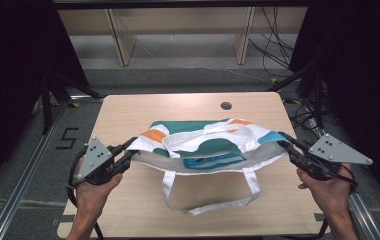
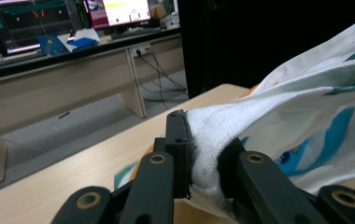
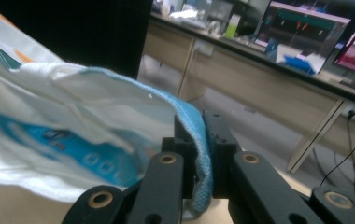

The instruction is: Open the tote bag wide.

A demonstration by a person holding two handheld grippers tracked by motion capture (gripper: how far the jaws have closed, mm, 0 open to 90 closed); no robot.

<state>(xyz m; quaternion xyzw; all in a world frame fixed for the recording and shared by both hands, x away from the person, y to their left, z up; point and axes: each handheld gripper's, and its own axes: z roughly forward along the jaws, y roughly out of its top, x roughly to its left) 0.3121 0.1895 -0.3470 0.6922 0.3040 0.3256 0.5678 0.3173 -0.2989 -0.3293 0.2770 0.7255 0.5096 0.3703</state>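
A canvas tote bag (image 1: pixel 213 145), white with teal, orange and blue patches, lies at the middle of the light wooden table (image 1: pixel 178 107), stretched from left to right between the two grippers. The left gripper (image 1: pixel 128 156) comes in from the near left, held in the person's left hand (image 1: pixel 95 187), and its jaws are clamped on the left corner of the bag's mouth; in the left gripper view the thick white hem (image 2: pixel 213 130) is squeezed between the two black jaws, the bag's printed side with blue shapes running off to the right. The right gripper (image 1: pixel 284 142) comes in from the near right, held in the right hand (image 1: pixel 328 187), and its jaws are closed on the right corner of the bag; in the right gripper view a light blue edge of the fabric (image 3: pixel 202 158) passes between the jaws, with the bag's white panel and a blue printed label (image 3: pixel 73 147) spreading to the left. One white handle (image 1: pixel 213 197) hangs in a loop toward the near edge of the table, lying flat on the wood, while the other handle (image 1: pixel 203 137) rests on top of the bag. A small round grommet hole (image 1: pixel 226 105) sits in the tabletop beyond the bag, apart from it.
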